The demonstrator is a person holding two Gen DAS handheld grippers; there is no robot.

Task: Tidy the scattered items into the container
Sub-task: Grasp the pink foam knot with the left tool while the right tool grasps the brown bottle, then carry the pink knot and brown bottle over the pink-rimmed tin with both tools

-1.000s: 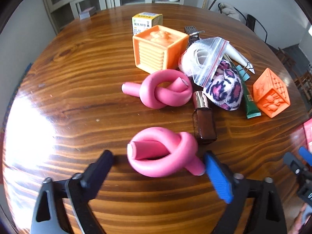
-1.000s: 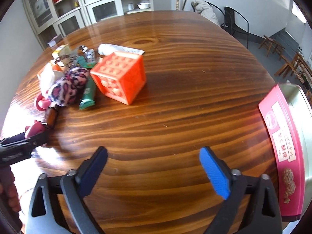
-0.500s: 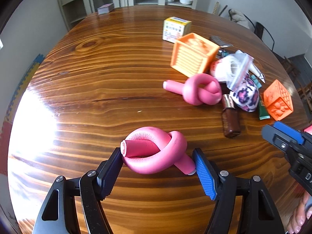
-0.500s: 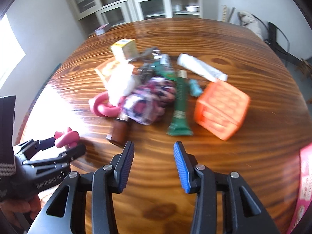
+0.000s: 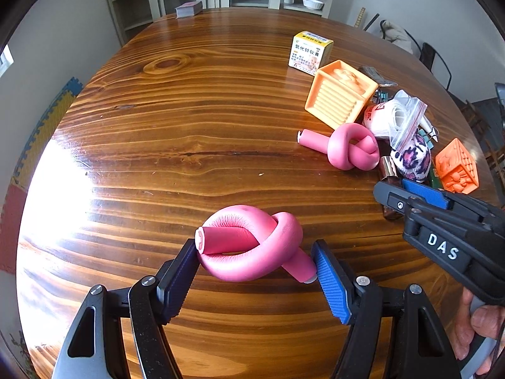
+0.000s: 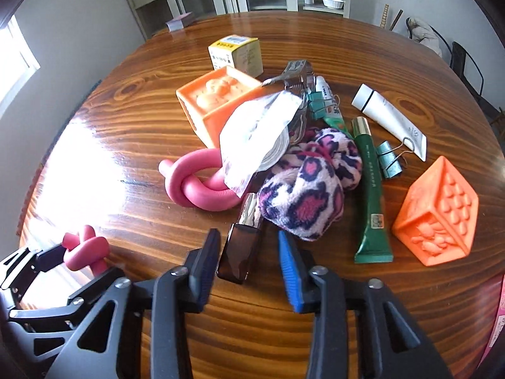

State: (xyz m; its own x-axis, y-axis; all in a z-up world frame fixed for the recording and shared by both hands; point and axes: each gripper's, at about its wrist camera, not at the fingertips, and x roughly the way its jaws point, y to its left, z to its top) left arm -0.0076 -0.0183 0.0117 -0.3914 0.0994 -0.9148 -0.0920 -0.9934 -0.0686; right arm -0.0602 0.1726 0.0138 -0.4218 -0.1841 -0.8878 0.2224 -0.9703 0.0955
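Gripping with my left claw [image 5: 254, 260], I am pressing both pads against a knotted pink foam tube [image 5: 249, 244] lying on the table [image 5: 189, 120]. Over to the right, my right claw [image 6: 247, 260] is closing around a small brown bottle [image 6: 241, 249], which is lying between the jaws with the blue pad not yet touching it. Beyond it, the scattered pile is sitting: a second pink knot [image 6: 202, 186], a leopard-print scrunchie [image 6: 309, 186], a green tube [image 6: 372, 189] and an orange cube [image 6: 437, 213].
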